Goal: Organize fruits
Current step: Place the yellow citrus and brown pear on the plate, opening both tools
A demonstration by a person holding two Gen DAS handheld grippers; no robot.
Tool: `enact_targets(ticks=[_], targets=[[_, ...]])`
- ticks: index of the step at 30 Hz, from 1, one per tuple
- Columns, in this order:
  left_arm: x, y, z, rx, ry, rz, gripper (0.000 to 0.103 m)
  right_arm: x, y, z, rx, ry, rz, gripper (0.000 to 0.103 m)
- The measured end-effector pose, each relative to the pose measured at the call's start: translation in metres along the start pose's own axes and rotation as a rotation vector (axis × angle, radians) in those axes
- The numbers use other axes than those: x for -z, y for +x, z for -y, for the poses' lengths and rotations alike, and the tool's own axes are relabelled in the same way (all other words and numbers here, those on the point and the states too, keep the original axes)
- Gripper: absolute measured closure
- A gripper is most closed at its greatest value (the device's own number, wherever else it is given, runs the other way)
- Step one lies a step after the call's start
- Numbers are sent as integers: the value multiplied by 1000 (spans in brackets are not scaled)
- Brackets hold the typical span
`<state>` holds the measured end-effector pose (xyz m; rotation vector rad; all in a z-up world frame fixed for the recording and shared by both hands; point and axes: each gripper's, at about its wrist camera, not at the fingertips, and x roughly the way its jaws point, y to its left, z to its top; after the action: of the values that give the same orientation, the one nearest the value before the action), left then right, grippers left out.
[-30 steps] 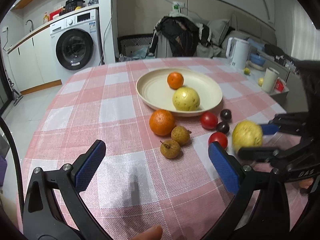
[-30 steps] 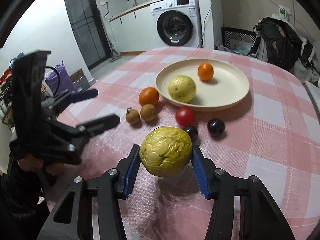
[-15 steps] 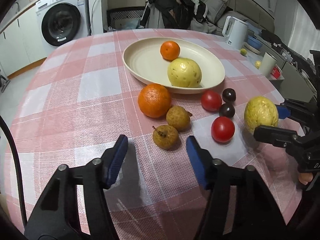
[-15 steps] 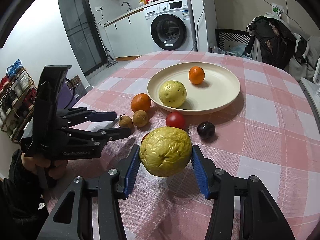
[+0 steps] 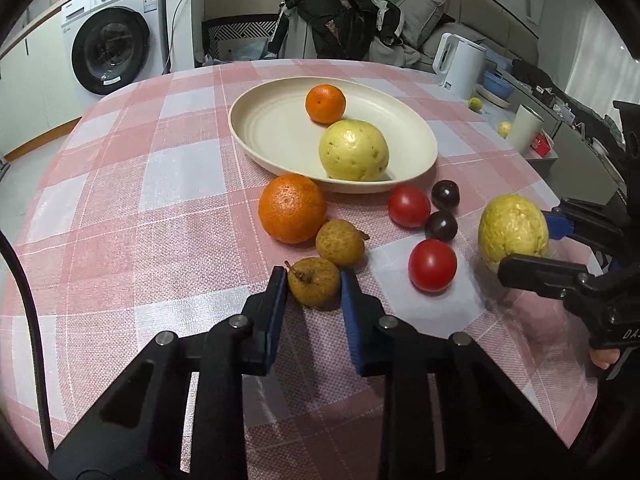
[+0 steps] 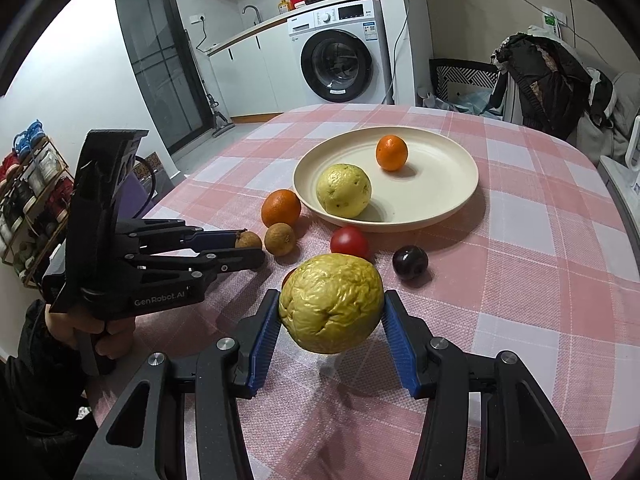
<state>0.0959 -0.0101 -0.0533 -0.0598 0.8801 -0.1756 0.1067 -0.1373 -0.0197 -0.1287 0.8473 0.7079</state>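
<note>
A cream plate (image 5: 240, 128) on the pink checked tablecloth holds a small orange (image 5: 325, 103) and a pale yellow-green fruit (image 5: 353, 150). In front of it lie a large orange (image 5: 292, 214), two tomatoes (image 5: 409, 206), two dark plums (image 5: 445, 194) and a brown fruit (image 5: 340, 242). My left gripper (image 5: 314, 280) is shut on a second small brown fruit (image 5: 314, 286) resting on the cloth. My right gripper (image 6: 331, 308) is shut on a wrinkled yellow fruit (image 6: 330, 304), held just above the table, right of the tomatoes.
A white kettle (image 5: 460, 64) and a white cup (image 5: 526, 128) stand beyond the table's right edge. A washing machine (image 5: 112, 52) and a chair draped with dark clothes (image 5: 340, 20) are behind. A shoe rack (image 6: 28, 184) stands at the left.
My left gripper has moved forward and down, and its fingers have closed from wide open onto the nearer brown fruit. The right gripper still holds the yellow fruit in about the same place.
</note>
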Motion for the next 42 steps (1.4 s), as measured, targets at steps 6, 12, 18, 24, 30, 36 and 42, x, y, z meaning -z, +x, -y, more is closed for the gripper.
enact_targets(ticks=[6,12,18,24,30,36,42], targets=[[-1,-11,3,-5,20,54,79,-1,-3,3,10,9,15,51],[-5,-32,2,-3,9,138,79,-4,-11,8,27,23,55,51],[-11,-53,3,-17,3,225,79,-12,-15,14,47,35,103,51],[-23,-64,2,-17,-11,293,79,-24,-18,20,65,39,136,51],[-37,-63,3,-16,-25,318,79,-38,-22,31,75,55,164,51],[-50,-59,5,-31,-21,343,79,-50,-24,40,69,84,194,51],[-61,-51,8,-39,-9,359,79,-61,-21,47,64,107,211,51]])
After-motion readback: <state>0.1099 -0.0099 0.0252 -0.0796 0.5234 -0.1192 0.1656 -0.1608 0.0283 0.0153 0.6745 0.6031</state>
